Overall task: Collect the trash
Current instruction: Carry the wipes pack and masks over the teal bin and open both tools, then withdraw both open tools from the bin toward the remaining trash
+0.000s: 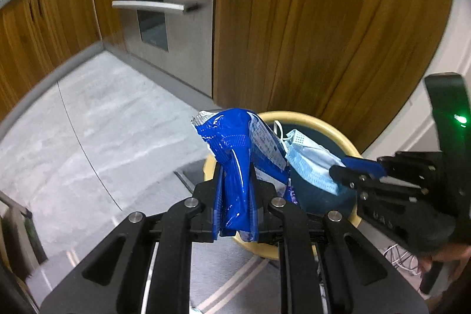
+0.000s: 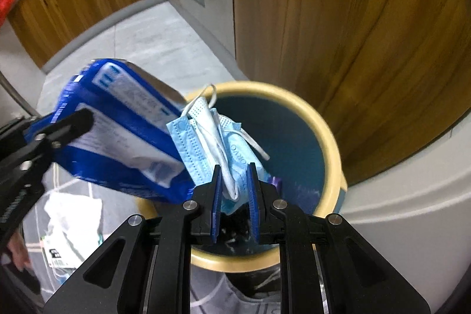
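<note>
Both grippers are loaded, and we take them left to right. Our left gripper (image 1: 235, 190) has its jaws pressed onto a crumpled blue snack wrapper (image 1: 235, 155); the foil stands up out of the pads, its torn silver edge at the top, and part of it hangs below them. In the right wrist view the same wrapper (image 2: 123, 134) sits at the left, partly over the near left rim of the bin. Our right gripper (image 2: 234, 190) pinches a pale blue face mask (image 2: 206, 143) with its white ear loops trailing; the mask stands up from the blue pads directly over the mouth of the bin.

That bin (image 2: 326, 137) is round, with a cream rim and a dark blue inside, and stands on the grey floor (image 1: 117, 114) against a wooden cabinet (image 1: 323, 19). Something dark already lies at its bottom, too dim to identify. Another white scrap (image 2: 73, 225) lies on the floor to the left of the bin.

We judge this to be the drop step: both pieces are carried and poised above the bin, neither released. Next, we think the left gripper should come further in over the opening, since part of the wrapper looks outside the rim; then both pairs of jaws can spread. The mask's loops might catch on a pad, so a small shake may be needed. The white scrap looks like the next pickup.
</note>
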`<state>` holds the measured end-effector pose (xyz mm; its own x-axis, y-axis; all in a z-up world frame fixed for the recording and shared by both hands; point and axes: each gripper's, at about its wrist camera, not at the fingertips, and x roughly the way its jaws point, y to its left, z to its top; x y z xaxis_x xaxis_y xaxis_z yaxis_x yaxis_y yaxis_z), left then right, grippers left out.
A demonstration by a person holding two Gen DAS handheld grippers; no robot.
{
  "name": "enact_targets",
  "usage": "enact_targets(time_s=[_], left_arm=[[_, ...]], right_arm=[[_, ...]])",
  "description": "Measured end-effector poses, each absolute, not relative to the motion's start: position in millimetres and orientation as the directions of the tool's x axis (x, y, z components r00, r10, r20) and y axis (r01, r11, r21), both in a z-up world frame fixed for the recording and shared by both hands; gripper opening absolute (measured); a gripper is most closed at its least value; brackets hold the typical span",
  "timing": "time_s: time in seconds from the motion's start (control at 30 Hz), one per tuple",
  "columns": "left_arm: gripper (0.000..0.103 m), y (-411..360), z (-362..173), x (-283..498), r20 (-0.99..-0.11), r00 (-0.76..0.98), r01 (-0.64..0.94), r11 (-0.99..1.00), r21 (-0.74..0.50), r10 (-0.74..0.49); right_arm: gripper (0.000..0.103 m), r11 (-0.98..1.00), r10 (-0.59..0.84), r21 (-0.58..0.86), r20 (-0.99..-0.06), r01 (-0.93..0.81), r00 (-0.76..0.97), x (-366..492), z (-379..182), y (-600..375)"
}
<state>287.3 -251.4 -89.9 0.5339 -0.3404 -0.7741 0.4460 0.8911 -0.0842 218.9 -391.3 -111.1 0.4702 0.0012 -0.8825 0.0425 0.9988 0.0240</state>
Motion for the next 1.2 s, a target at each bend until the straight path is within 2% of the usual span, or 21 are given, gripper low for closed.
enact_targets(time_s=[0.13, 0.37, 0.47, 0.63, 0.73, 0.8, 0.83, 1.0, 1.03, 1.1, 1.2], left_arm=[[0.015, -261.0, -106.4, 290.8, -0.787, 0.531, 0.444, 0.894, -0.057, -0.314], [0.017, -260.1, -122.7, 297.6, -0.809, 0.493, 0.427, 0.899, -0.097, -0.321], [0.025, -257.6, -123.4, 295.1, -0.806, 0.492, 0.428, 0.898, -0.105, -0.328], [0.031, -249.6, -121.8, 291.0, -0.805, 0.487, 0.411, 0.902, -0.131, -0.338], [0.038, -244.9, -115.5, 287.7, -0.794, 0.509, 0.405, 0.907, -0.12, -0.333], [0.047, -241.3, -110.1, 286.8, -0.787, 0.523, 0.396, 0.911, -0.115, -0.327], [0.052, -238.6, -106.7, 286.3, -0.783, 0.531, 0.388, 0.914, -0.116, -0.325], [0.055, -227.2, -92.4, 282.6, -0.769, 0.553, 0.378, 0.919, -0.11, -0.32], [0.059, -224.1, -90.5, 281.1, -0.769, 0.555, 0.373, 0.921, -0.11, -0.317], [0.062, -218.0, -87.0, 276.7, -0.767, 0.562, 0.361, 0.926, -0.109, -0.31], [0.072, -211.3, -84.3, 271.0, -0.766, 0.571, 0.349, 0.932, -0.097, -0.293]], right_arm=[[0.018, 1.0, -0.013, -0.001, -0.896, 0.027, 0.443, 220.1, -119.4, -386.8], [0.018, 1.0, -0.004, 0.004, -0.911, 0.02, 0.413, 222.1, -127.1, -381.7], [0.018, 1.0, -0.009, 0.001, -0.914, 0.025, 0.405, 224.2, -129.1, -383.1], [0.019, 1.0, -0.026, -0.024, -0.916, 0.008, 0.401, 224.6, -133.6, -377.6], [0.029, 0.999, -0.048, -0.052, -0.912, 0.001, 0.407, 226.4, -135.3, -374.7], [0.042, 0.999, -0.052, -0.049, -0.91, 0.018, 0.411, 226.8, -134.9, -375.8], [0.045, 0.999, -0.053, -0.047, -0.908, 0.025, 0.416, 226.3, -134.0, -376.0], [0.07, 0.999, -0.053, -0.046, -0.897, 0.027, 0.439, 221.5, -129.6, -377.5], [0.072, 0.999, -0.054, -0.048, -0.893, 0.026, 0.446, 221.3, -128.0, -377.1], [0.084, 0.999, -0.053, -0.045, -0.889, 0.027, 0.456, 222.0, -124.7, -378.1], [0.093, 0.999, -0.044, -0.027, -0.881, 0.043, 0.471, 221.2, -118.1, -378.4]])
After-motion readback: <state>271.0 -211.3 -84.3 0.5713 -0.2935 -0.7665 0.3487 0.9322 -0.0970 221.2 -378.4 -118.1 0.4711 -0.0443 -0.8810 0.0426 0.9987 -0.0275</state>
